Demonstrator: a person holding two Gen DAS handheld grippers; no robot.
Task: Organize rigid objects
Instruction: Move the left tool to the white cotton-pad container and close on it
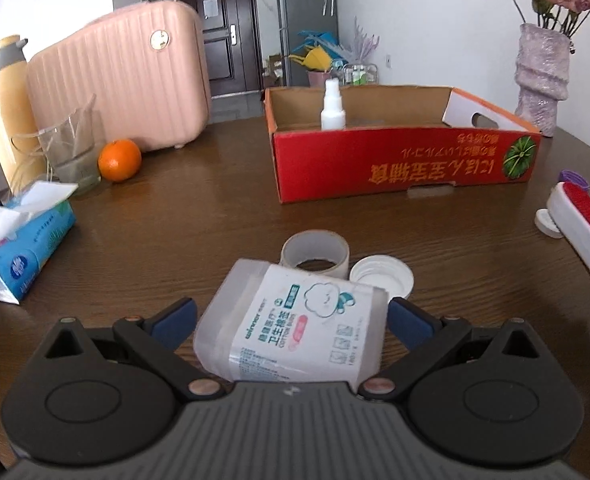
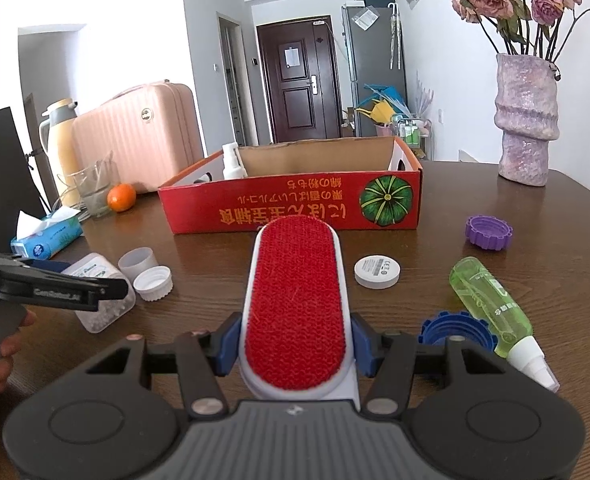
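Note:
My left gripper (image 1: pixel 291 316) has its jaws around a clear cotton-swab box (image 1: pixel 295 328) with a white label; the pads (image 1: pixel 175 318) sit just beside its sides, a small gap showing. The box also shows in the right wrist view (image 2: pixel 99 292). My right gripper (image 2: pixel 295 344) is shut on a white lint brush (image 2: pixel 295 296) with a red pad, seen also in the left wrist view (image 1: pixel 583 224). A red cardboard box (image 1: pixel 399 160) stands beyond, holding a white spray bottle (image 1: pixel 332 106); the red box also shows in the right wrist view (image 2: pixel 295 200).
On the brown table (image 1: pixel 199 216): tape roll (image 1: pixel 315 254), white cap (image 1: pixel 381 276), tissue pack (image 1: pixel 19 240), orange (image 1: pixel 119 160), glass (image 1: pixel 73 152), thermos (image 1: pixel 7 108), pink case (image 1: pixel 123 76), vase (image 2: pixel 527 136). Near my right gripper: green bottle (image 2: pixel 491 308), blue cap (image 2: pixel 455 330), purple cap (image 2: pixel 489 232), white disc (image 2: pixel 377 271).

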